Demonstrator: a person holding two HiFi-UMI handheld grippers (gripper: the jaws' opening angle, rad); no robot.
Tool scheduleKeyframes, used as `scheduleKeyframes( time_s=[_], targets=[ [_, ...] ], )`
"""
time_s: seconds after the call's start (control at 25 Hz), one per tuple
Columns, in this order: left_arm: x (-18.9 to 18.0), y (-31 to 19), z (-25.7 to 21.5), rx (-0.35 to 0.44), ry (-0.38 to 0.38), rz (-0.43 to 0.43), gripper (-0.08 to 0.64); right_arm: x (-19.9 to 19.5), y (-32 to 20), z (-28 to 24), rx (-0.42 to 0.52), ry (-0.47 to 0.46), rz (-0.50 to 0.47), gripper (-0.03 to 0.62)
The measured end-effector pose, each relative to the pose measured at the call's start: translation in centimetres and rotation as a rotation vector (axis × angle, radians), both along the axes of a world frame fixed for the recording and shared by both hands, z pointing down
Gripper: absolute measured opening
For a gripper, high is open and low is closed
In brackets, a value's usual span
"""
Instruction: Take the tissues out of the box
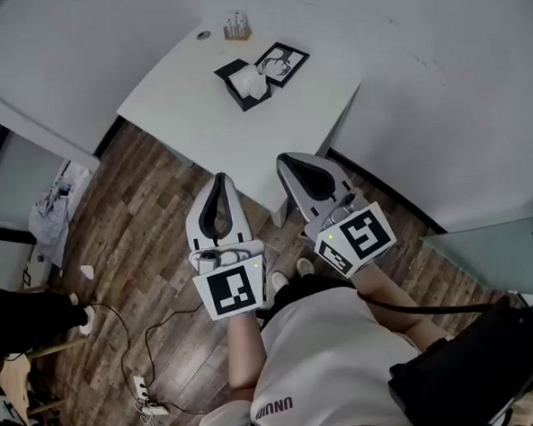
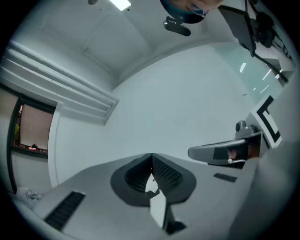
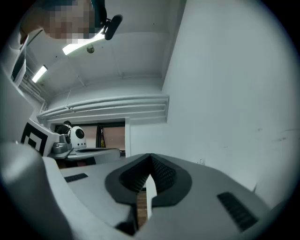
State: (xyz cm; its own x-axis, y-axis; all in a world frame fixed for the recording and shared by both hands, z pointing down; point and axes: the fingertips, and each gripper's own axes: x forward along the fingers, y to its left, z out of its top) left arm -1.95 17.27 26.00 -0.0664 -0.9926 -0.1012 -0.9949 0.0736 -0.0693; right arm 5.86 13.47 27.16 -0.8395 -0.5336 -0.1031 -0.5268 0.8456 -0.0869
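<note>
My left gripper (image 1: pixel 220 178) and right gripper (image 1: pixel 287 159): light grey shells, black ribbed pads (image 2: pixel 165 172), black-and-white square markers (image 1: pixel 234 291). Top centre: white table (image 1: pixel 170 101), black box (image 1: pixel 236 90), white tissue (image 1: pixel 252 81). Floor (image 1: pixel 150 228): brown wood-grain planks.

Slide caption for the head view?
Left tool and right tool shut, empty, short of table bearing tissue box.
</note>
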Motion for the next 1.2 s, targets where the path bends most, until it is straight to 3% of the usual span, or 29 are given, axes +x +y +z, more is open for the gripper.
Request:
scheduleKeyframes(
  time_s=[0.6,0.96,1.2],
  targets=[
    [-0.9,0.2,-0.1,0.012,-0.015,0.016,0.014,-0.5,0.2,0.1,-0.007,-0.008,0.018,0.018],
    [-2.9,-1.7,-2.5,0.068,-0.055,0.076,0.014,-1.4,-0.8,-1.6,0.076,0.029,0.062,0.018],
    [-3.2,-3.3,-2.0,0.069,-0.086,0.134,0.014,-1.4,-1.3,-1.4,0.075,0.02,0.097,0.02]
  ],
)
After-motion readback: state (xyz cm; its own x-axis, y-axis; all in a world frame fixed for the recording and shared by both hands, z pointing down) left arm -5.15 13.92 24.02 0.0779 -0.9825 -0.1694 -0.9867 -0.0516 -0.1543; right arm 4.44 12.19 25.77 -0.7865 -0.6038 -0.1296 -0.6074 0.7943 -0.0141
